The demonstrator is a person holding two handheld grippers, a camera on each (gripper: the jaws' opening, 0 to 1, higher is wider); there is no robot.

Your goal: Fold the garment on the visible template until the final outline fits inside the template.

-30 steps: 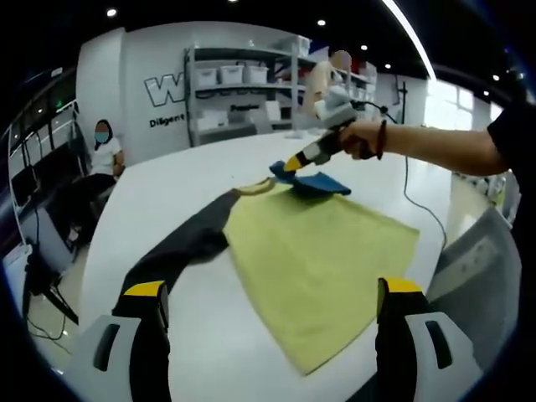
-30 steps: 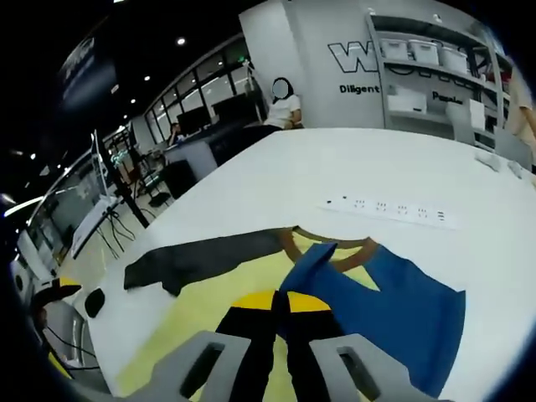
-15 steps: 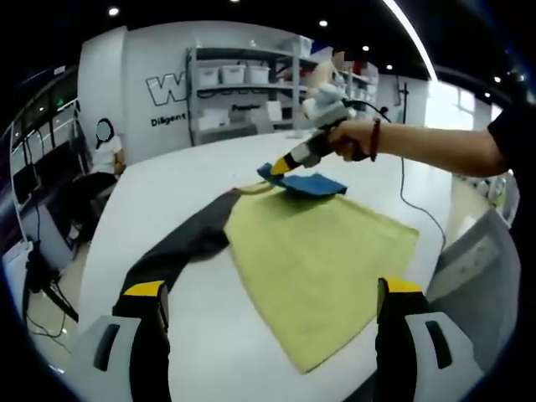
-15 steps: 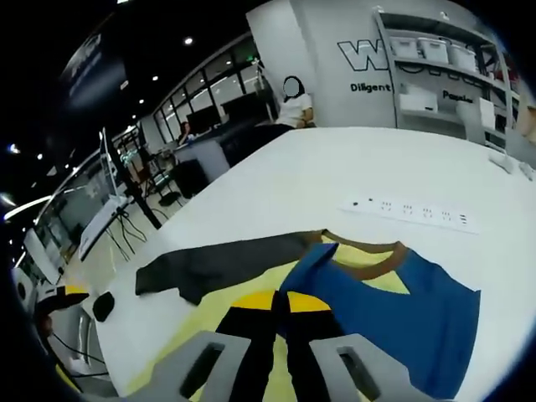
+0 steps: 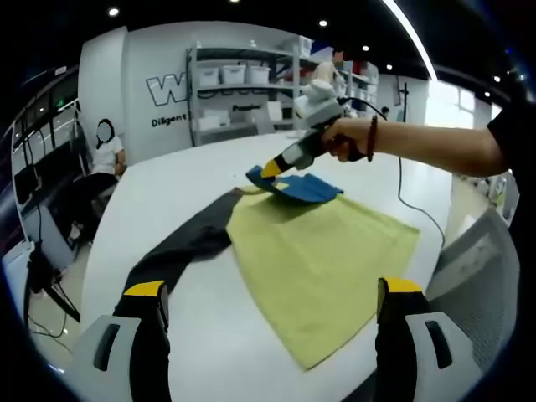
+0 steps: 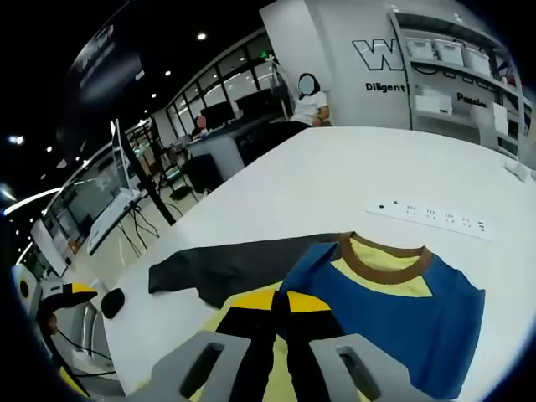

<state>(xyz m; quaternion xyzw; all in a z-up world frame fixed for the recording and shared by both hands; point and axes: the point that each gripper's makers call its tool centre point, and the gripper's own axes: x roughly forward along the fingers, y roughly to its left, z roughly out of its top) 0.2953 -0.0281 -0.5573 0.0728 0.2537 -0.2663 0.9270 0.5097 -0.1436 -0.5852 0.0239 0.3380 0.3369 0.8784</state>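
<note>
The left tongs point(image 5: 266, 311) are wide open over the yellow shirt point(image 5: 322, 251) on the white surface point(image 5: 184, 180), and the right tongs point(image 6: 284, 311) pinch its blue sleeve point(image 6: 414, 314) up, while the right gripper view adds a power strip point(image 6: 435, 219).

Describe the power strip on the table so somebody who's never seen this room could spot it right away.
Start at the big white table and find the yellow and blue garment spread on it. Just beyond the garment's brown collar, toward the shelving, lies the power strip: a long flat white bar with small dark socket holes, lying alone apart from the cloth.
</note>
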